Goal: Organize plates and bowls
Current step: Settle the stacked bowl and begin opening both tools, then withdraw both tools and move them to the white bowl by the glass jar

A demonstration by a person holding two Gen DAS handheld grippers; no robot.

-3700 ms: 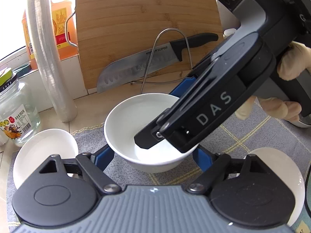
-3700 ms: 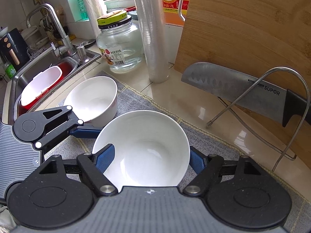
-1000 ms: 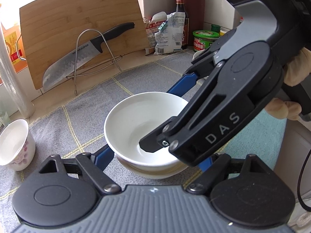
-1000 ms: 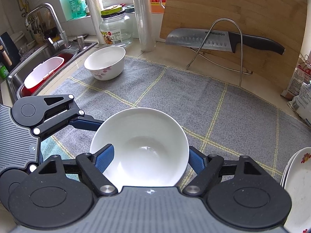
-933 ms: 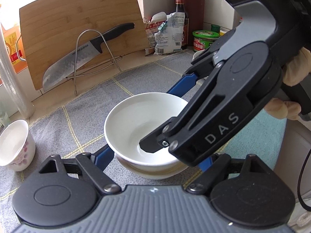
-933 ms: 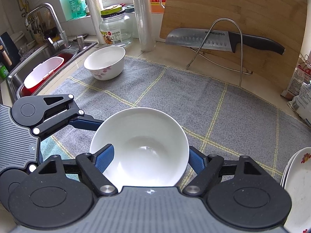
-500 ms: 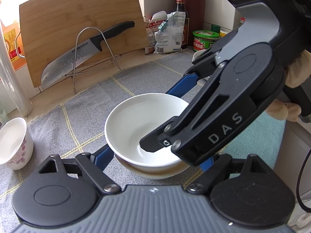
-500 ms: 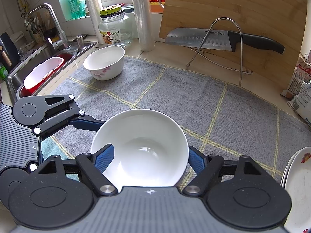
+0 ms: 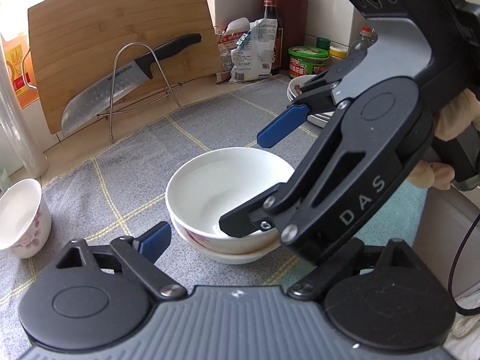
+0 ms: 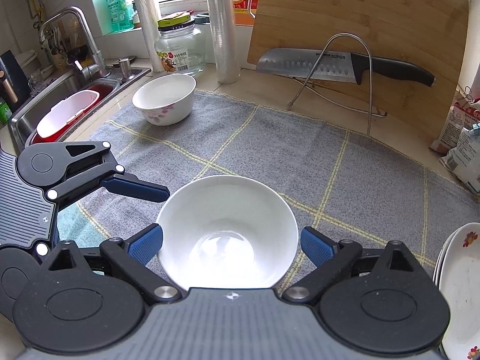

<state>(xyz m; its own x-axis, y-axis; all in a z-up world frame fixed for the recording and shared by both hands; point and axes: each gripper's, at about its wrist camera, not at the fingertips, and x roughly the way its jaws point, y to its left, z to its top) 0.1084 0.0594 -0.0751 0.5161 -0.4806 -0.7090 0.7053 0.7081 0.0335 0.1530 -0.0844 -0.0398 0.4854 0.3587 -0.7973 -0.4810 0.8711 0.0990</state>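
Note:
A white bowl (image 9: 222, 186) sits nested in a second white bowl (image 9: 237, 256) on the grey checked mat (image 9: 144, 162). It also shows in the right wrist view (image 10: 228, 228). My left gripper (image 9: 249, 240) is open, its fingers apart from the stack on either side; its right finger is hidden behind the right gripper. My right gripper (image 10: 231, 241) is open too, its blue pads (image 10: 147, 244) just off the bowl's rim. A flowered bowl (image 10: 164, 99) stands at the mat's far left corner. Stacked plates (image 10: 456, 285) lie at the right edge.
A knife (image 10: 336, 66) rests on a wire rack (image 10: 345, 69) against a bamboo cutting board (image 10: 360, 27). A glass jar (image 10: 180, 51) and film rolls (image 10: 223, 27) stand at the back. The sink (image 10: 60, 102) lies left. Bottles and bags (image 9: 255, 51) stand at the back right.
Both grippers have opened and let go of the white bowl, which now rests nested in the lower bowl. Both have pulled back slightly from it.

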